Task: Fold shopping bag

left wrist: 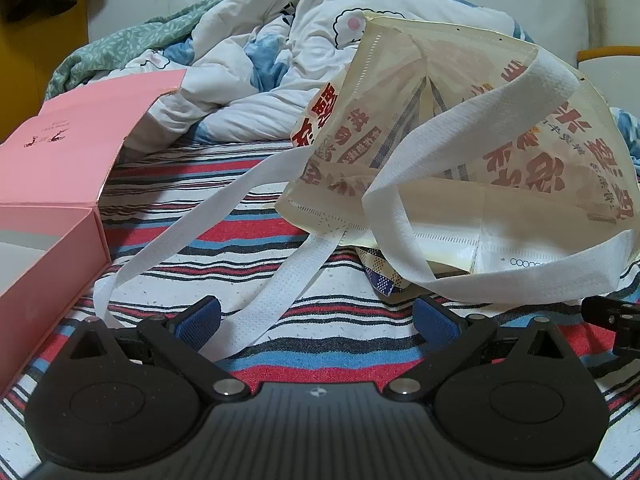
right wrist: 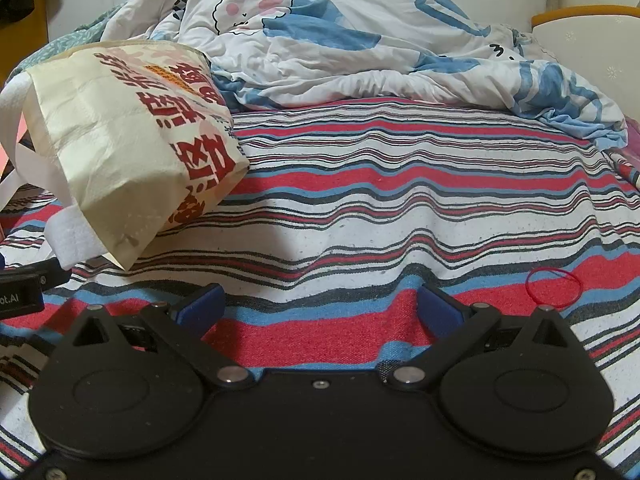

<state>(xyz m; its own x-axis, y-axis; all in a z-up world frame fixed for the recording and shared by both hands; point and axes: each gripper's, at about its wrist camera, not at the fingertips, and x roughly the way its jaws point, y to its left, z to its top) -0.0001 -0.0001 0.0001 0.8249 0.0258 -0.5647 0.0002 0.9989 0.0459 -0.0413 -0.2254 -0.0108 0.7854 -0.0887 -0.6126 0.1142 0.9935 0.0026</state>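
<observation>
The shopping bag (left wrist: 460, 152) lies on its side on the striped bed sheet (right wrist: 400, 184), mouth gaping towards the left gripper (left wrist: 318, 322), with a crumpled white and blue quilt (right wrist: 340, 40) behind it. It looks like thin non-woven cloth, cream with red print: light, soft and limp, likely to slump and crease wherever it is pushed rather than hold a shape. The stitched rim gives a little stiffness, so the top corners near the seams seem the best places to pinch and pull it flat. Two broad white handles (left wrist: 256, 280) of dimpled fabric loop loosely; one trails across the sheet between the left fingers without being gripped. Both pairs of fingers stand wide and empty; the right gripper (right wrist: 320, 306) hovers over bare sheet beside the bag. A stiff pink cardboard box (left wrist: 52, 184) sits open at the left, and a thin red rubber band (right wrist: 554, 288) lies near the right gripper.
</observation>
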